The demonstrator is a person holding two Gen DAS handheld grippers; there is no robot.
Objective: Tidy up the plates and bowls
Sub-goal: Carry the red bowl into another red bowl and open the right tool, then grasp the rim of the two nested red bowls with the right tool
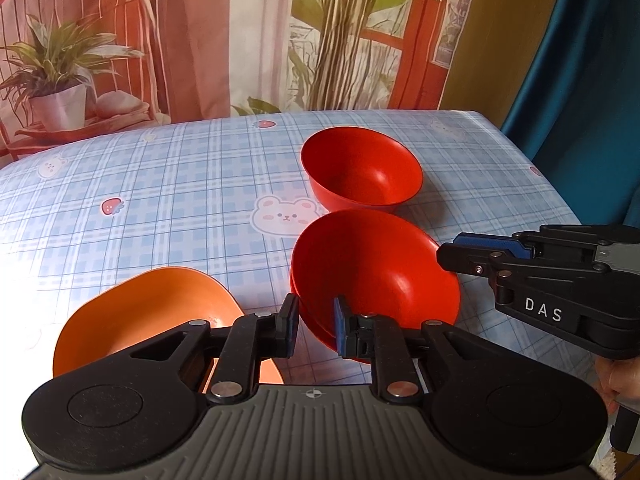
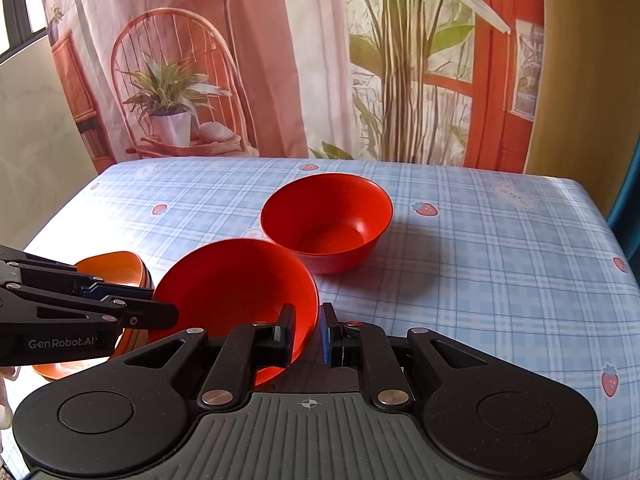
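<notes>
Right claw (image 2: 306, 334) pinching near bowl (image 2: 236, 292) rim, bowl tilted; left claw (image 1: 316, 330) spread astride same rim. Risk: one-sided pinch slips, bowl drops beside orange bowl (image 1: 144, 312).

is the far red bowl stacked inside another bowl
No, the far red bowl sits alone on the checked tablecloth, apart from the nearer red bowl.
</notes>
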